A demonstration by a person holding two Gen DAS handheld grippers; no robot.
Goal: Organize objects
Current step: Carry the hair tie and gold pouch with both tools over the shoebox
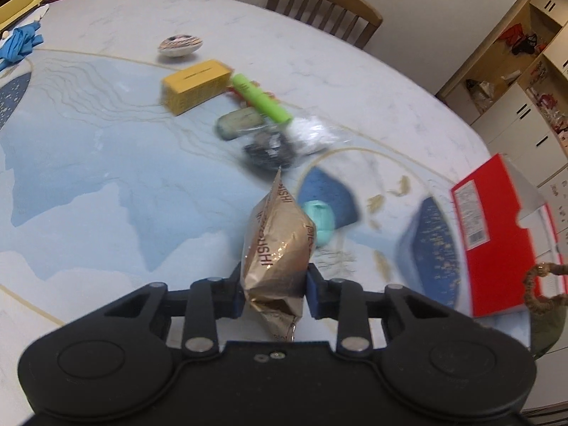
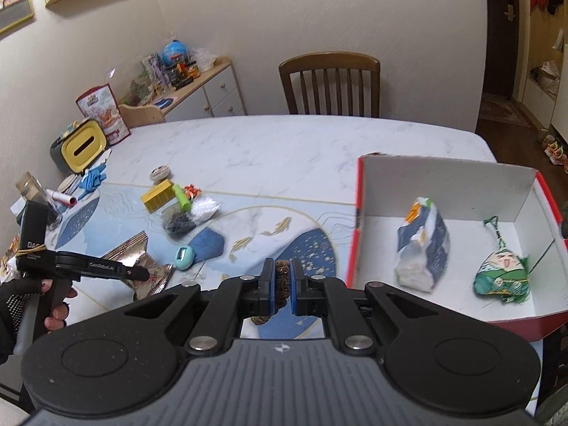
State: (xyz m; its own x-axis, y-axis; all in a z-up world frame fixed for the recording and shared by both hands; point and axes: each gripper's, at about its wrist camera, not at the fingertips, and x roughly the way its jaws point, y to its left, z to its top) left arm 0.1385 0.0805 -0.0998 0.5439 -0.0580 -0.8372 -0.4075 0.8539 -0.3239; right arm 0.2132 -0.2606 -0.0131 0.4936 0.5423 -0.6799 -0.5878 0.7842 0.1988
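Crinkled gold foil snack packet (image 1: 278, 248) is being clamped upright by the left claw (image 1: 275, 293); the red cardboard box (image 1: 497, 234) is lying rightward, while a brown braided cord (image 2: 282, 273) is being pinched by the right claw (image 2: 281, 284).

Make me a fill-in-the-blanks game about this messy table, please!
1. The left gripper is squeezing a shiny ____ snack bag.
2. The box is white inside and ____ outside.
3. Inside the box lie ____ things.
4. Behind the table stands a wooden ____.

Missing words: gold; red; two; chair
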